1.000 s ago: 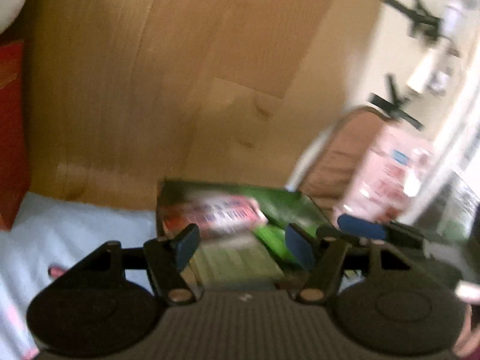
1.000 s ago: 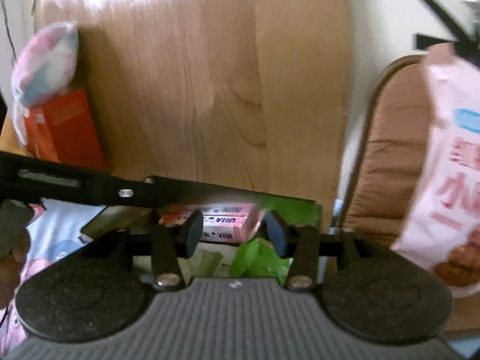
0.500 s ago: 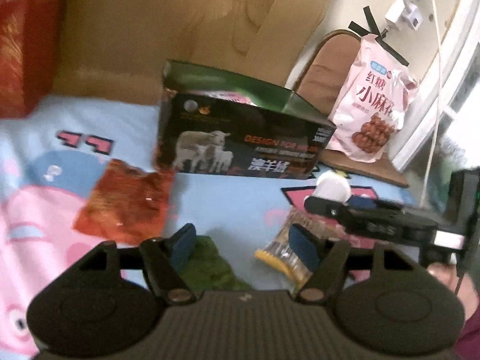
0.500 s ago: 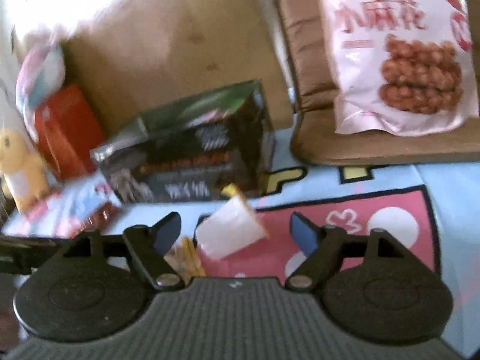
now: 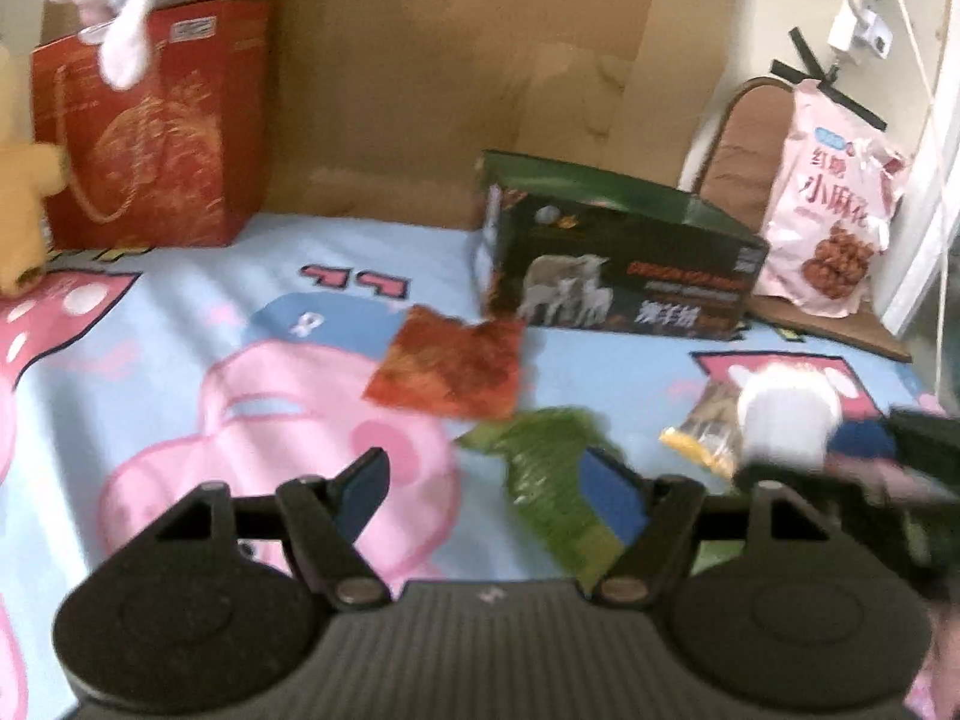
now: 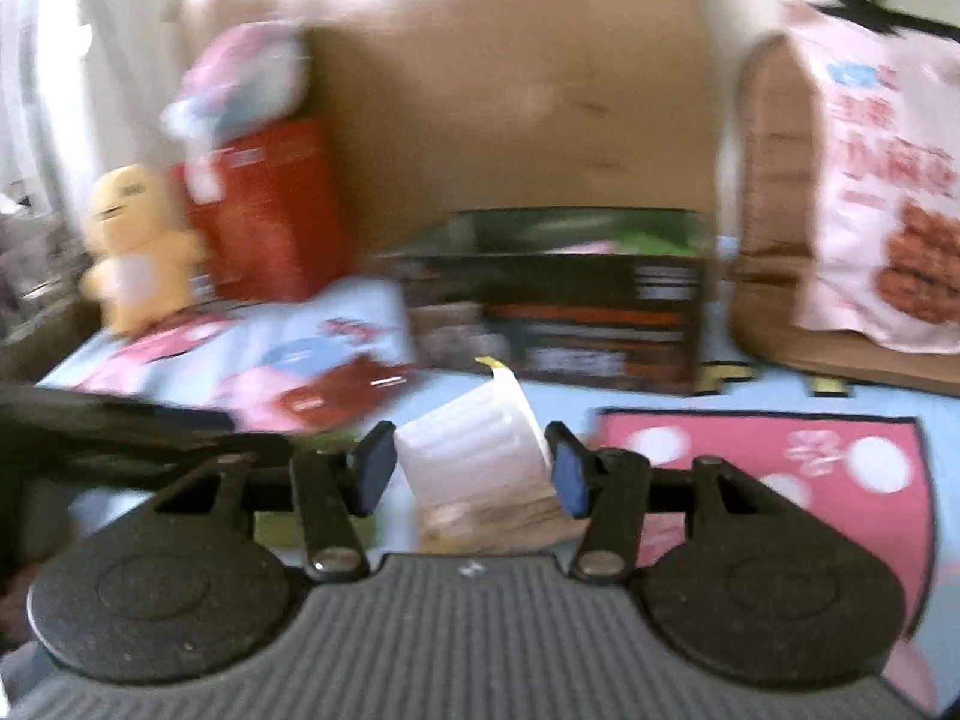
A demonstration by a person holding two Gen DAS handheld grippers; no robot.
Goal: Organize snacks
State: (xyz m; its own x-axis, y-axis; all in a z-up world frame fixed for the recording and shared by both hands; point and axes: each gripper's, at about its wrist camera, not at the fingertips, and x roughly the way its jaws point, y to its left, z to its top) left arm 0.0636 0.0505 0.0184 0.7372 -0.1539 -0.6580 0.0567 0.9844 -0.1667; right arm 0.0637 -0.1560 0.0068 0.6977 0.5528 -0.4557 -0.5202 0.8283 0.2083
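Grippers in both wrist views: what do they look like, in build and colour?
The left gripper and the right gripper look alike: a black ribbed body, two round black textured discs, black angled fingers on silver pivot screws, and blue pads at the tips. No cables or sleeves show clearly.

Bare sheet (image 5: 198, 324) left of box (image 5: 624, 276)

**Soft daylight, smeared pictures**

Both views are lit by warm, even daylight with hardly any hard shadow. In the right wrist view a washed-out glare burns across the top of the wooden board (image 6: 528, 90), and the dark box (image 6: 558, 312) and pink bag (image 6: 888, 180) streak sideways. The left wrist view is a little sharper, yet the green packet (image 5: 540, 480) smears. Fisheye bending curves the edges; dark corners creep in.
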